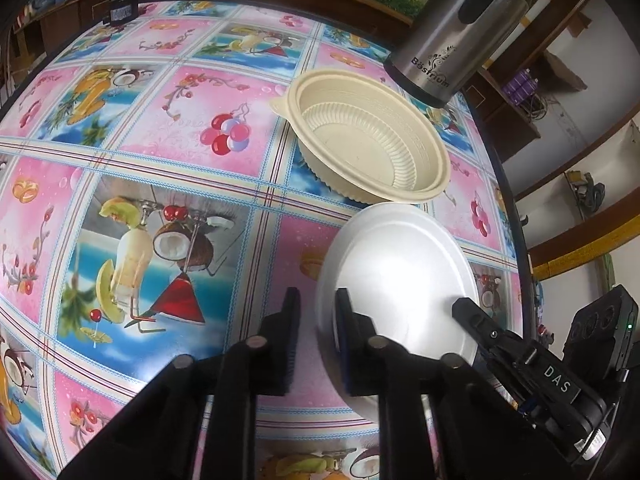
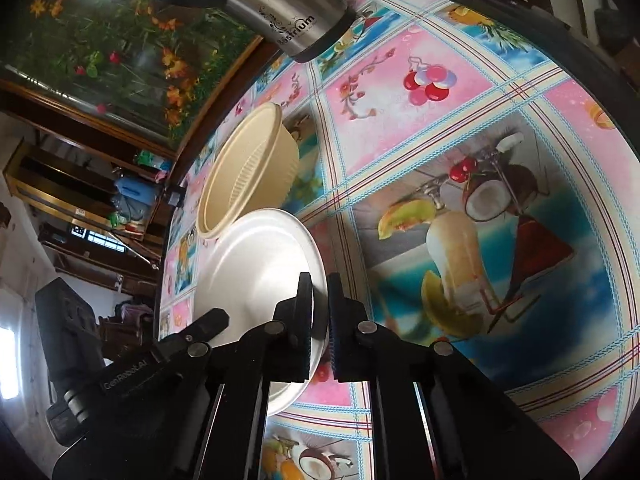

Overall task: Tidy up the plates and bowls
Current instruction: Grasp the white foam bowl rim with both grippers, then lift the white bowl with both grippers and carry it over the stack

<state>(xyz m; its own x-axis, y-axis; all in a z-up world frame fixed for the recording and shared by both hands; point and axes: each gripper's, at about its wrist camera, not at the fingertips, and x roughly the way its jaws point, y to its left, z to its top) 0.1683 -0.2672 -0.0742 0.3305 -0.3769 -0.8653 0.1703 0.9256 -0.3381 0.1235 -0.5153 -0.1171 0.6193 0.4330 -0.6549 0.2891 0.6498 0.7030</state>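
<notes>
I hold a tool in each hand, and both are pinching the same white plate (image 1: 400, 276). My left tool (image 1: 318, 300) has closed on the near left edge of the plate, with the rim between its two black fingers. My right tool (image 2: 320, 288) has closed on the other side of the plate, and its fingers squeeze the rim there. The plate sits near the edge of the bench (image 1: 160, 200), which wears a bright cloth with pictures of fruit and drinks. Just behind the plate is a cream bowl (image 1: 368, 140), open side up. The plate's far edge looks like it touches the bowl, but I cannot tell for sure. A shiny metal jug (image 1: 460, 28) stands behind the bowl.
</notes>
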